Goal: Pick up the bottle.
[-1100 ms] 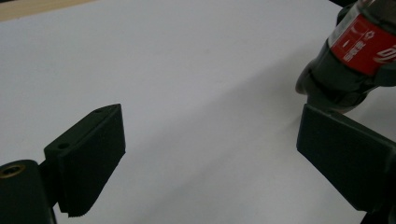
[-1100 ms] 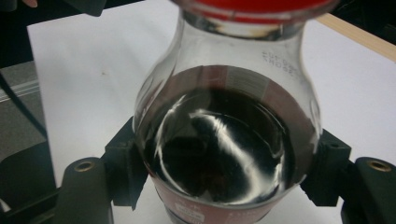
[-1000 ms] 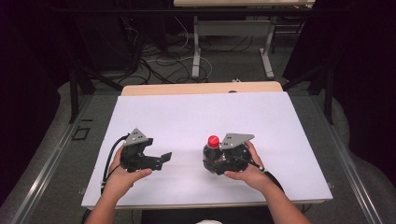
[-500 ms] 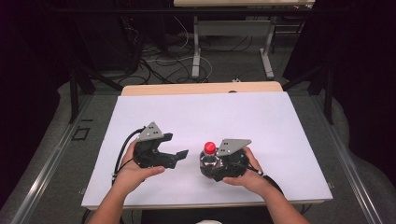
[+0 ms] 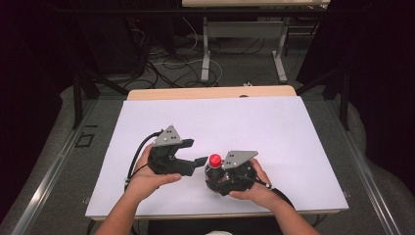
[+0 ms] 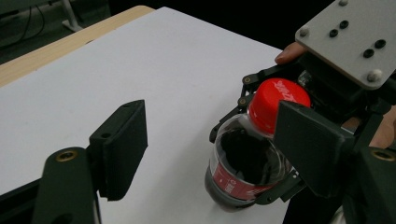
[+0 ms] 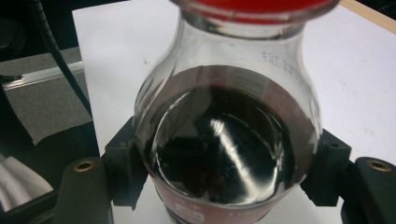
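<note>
Bottle of dark cola, clear plastic, red label band low on the body; upright near the front edge of the table, just right of centre, body clamped between the jaws of the right gripper.

Table: white sheet over a wooden top, bare apart from the bottle and the two hands.

Right gripper: jaws closed on the bottle's body, one pad pressed to each side below the shoulder as seen in the right gripper view; held steady, serving as the vice.

Left gripper: brought up level with the bottle's neck from the left, jaws just been closing, now at a middling gap; nothing between them yet. In the left gripper view one pad stands in front of the cap, the other well clear over bare table.

Cap: red, screwed on, seal state too small to tell.

Step in hand, by judgement: approach to the cap for unscrewing, body already secured.

Next move, by judgement: shift of the left jaws sideways to straddle the cap, closure on its ribbed edge, then a twist against the right gripper's hold. Risk: off-centre grip slipping off the cap, or bottle turning in the right pads.
</note>
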Action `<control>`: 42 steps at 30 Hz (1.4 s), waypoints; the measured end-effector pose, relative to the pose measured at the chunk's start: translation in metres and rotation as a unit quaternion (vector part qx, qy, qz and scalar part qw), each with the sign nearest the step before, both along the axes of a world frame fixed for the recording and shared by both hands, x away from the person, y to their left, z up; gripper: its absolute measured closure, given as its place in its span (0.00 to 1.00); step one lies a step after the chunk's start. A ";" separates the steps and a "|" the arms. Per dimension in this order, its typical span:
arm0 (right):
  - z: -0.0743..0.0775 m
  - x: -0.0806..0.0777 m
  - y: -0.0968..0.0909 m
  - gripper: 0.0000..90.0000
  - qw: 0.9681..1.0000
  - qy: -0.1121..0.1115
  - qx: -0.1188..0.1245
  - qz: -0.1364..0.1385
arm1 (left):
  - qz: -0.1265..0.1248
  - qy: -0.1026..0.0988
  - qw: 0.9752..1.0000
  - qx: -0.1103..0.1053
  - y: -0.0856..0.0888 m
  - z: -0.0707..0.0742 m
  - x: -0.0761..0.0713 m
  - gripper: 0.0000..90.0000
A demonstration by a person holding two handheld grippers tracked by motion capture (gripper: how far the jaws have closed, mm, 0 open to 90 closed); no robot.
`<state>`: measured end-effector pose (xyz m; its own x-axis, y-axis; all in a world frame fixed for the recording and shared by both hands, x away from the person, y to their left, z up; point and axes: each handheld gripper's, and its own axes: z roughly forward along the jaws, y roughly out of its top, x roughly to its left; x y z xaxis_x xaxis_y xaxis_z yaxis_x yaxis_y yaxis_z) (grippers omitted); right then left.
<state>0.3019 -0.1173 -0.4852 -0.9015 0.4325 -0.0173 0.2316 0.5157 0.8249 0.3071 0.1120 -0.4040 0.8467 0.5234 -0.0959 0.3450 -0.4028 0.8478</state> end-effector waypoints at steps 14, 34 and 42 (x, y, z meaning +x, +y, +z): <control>0.002 -0.011 0.002 0.33 0.998 0.003 -0.001 -0.069 | -0.023 0.011 1.000 0.001 -0.012 0.005 0.000 0.38; 0.001 -0.015 0.004 0.33 0.998 0.023 0.005 -0.056 | -0.141 0.056 0.988 0.003 -0.033 0.004 0.017 0.59; -0.002 -0.013 0.003 0.33 0.998 0.023 0.011 -0.063 | -0.133 0.050 0.990 0.016 -0.040 0.001 0.013 0.67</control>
<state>0.2884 -0.1142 -0.4871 -0.8399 0.5417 0.0347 0.3317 0.4617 0.8226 0.3200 0.0717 -0.4027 0.9418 0.2877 -0.1736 0.3052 -0.5164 0.8001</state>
